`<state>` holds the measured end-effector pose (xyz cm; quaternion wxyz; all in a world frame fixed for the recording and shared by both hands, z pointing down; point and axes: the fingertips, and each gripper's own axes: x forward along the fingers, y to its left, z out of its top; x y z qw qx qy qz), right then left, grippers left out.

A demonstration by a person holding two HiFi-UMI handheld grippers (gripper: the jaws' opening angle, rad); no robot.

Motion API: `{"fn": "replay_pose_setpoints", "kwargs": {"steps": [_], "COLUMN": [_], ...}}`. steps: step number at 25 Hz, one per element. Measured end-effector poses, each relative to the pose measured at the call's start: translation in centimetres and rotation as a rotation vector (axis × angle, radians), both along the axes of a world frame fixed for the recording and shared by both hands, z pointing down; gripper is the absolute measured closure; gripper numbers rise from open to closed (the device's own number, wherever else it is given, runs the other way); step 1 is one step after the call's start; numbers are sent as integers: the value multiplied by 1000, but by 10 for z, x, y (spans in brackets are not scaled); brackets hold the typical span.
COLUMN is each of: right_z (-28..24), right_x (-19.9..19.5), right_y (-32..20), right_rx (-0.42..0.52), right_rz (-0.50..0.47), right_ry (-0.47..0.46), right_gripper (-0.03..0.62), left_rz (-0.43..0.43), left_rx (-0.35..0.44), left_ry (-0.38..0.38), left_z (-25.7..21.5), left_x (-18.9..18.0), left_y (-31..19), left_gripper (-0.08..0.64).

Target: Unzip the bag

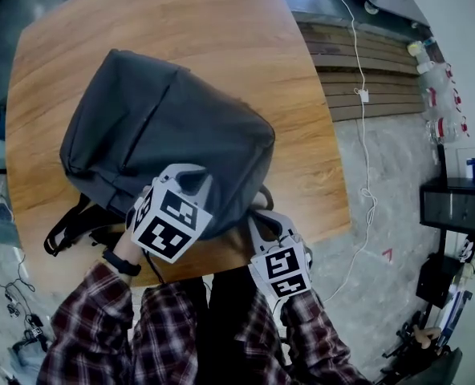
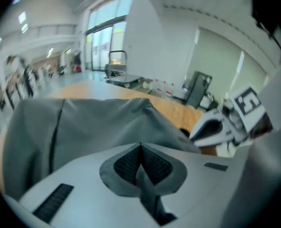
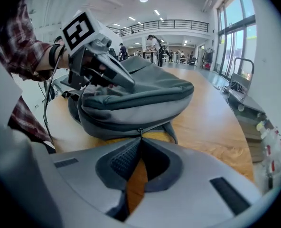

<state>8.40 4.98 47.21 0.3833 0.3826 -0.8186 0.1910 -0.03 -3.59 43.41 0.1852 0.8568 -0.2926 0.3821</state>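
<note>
While L gripper's point(image 2: 140, 146) fingers point(image 2: 125, 164) pinch bag point(image 2: 83, 122), R gripper point(image 3: 140, 138) nips zip pull point(image 3: 140, 130).

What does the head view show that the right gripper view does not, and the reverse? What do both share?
Only the head view: a white cable on the floor. Only the right gripper view: the right gripper shut on the zipper pull, and a balcony railing far behind. Both: the grey bag on the wooden table, the left gripper on the bag, checked sleeves.
</note>
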Motion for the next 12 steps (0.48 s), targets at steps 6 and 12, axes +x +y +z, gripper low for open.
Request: {"fn": "replay_pose_setpoints", "kwargs": {"steps": [6, 12], "right_z": [9, 9], "right_x": [20, 18], "right_y": [-35, -89], "right_rx": [50, 117], "right_rz": [-50, -182], "right_ry": [52, 136], "right_gripper": [573, 572], "left_rz": [302, -70], "left_rx": [163, 33], "left_ry": [-345, -174], "left_z": [44, 49], "left_x": [-55, -59], "left_y": [-2, 10], "left_gripper": [551, 552]}}
